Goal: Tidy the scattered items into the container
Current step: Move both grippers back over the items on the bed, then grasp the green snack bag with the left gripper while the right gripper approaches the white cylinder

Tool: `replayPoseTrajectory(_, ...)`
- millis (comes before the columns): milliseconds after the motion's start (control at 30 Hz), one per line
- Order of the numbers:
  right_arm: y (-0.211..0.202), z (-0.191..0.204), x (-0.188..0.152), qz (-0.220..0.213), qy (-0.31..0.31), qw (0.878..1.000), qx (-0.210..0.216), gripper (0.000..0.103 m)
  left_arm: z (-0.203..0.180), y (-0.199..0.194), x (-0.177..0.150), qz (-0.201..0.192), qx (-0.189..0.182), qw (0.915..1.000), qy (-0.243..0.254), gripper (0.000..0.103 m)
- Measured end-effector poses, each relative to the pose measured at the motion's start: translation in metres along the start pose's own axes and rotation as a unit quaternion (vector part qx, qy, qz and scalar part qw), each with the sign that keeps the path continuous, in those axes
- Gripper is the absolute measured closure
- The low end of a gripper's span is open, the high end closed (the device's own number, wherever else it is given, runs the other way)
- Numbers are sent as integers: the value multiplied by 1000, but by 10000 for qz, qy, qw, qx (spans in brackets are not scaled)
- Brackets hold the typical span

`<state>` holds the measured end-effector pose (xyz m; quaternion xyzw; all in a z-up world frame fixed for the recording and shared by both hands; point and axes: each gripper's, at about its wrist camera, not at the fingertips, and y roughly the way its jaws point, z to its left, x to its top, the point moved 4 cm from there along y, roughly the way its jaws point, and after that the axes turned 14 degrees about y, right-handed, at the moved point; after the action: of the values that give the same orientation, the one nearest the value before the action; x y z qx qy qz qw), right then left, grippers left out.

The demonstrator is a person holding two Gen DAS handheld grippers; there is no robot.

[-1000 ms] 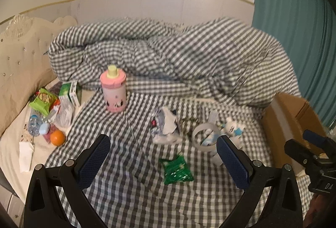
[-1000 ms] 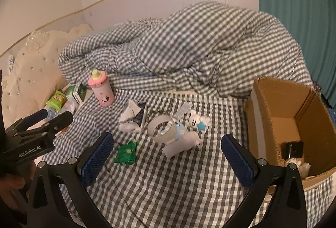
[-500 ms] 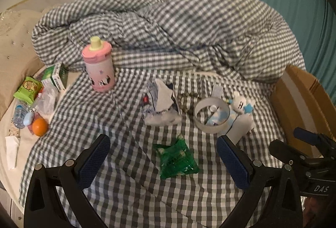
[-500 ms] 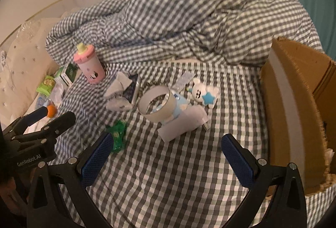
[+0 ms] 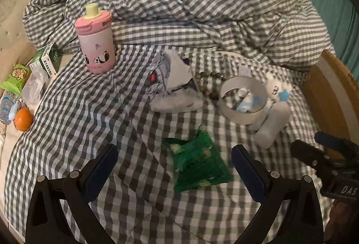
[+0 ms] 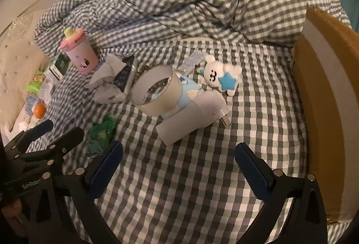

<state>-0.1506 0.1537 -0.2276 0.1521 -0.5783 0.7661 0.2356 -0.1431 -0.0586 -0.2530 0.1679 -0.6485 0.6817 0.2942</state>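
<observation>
The green snack packet (image 5: 197,163) lies flat on the checked sheet (image 5: 94,109) just ahead of your left gripper (image 5: 174,167), between its spread, empty jaws. Ahead of your right gripper (image 6: 178,167), also wide open and holding nothing, lie the paper tube (image 6: 190,118) and tape ring (image 6: 157,92). Beyond them sit the bear toy (image 6: 221,75) and pink cup (image 6: 79,53). The cardboard box (image 6: 325,91) stands to your right. Nothing is gripped and many items lie outside it, so most of the tidying is left.
</observation>
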Motion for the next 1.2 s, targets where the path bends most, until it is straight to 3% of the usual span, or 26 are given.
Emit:
replayPoseTrajectory(733, 57, -11, 4, 369, 59, 9993, -83, 14, -6, 51, -9, 234, -130, 9996, -65, 1)
replayPoseTrajectory(800, 60, -9, 4, 386, 51, 9992, -71, 14, -6, 52, -10, 255, -106, 9996, -49, 7)
replayPoseTrajectory(933, 67, -5, 6, 391, 25, 9992, -48, 14, -7, 56, -11, 340, -143, 9993, 35, 33)
replayPoseTrajectory(1067, 74, -3, 9, 375, 40, 9993, -64, 17, -4, 55, -12, 292, -104, 9995, 40, 48)
replayPoseTrajectory(1200, 78, -3, 13, 347, 62, 9993, -140, 28, -1, 55, -11, 282, -105, 9995, 30, 51)
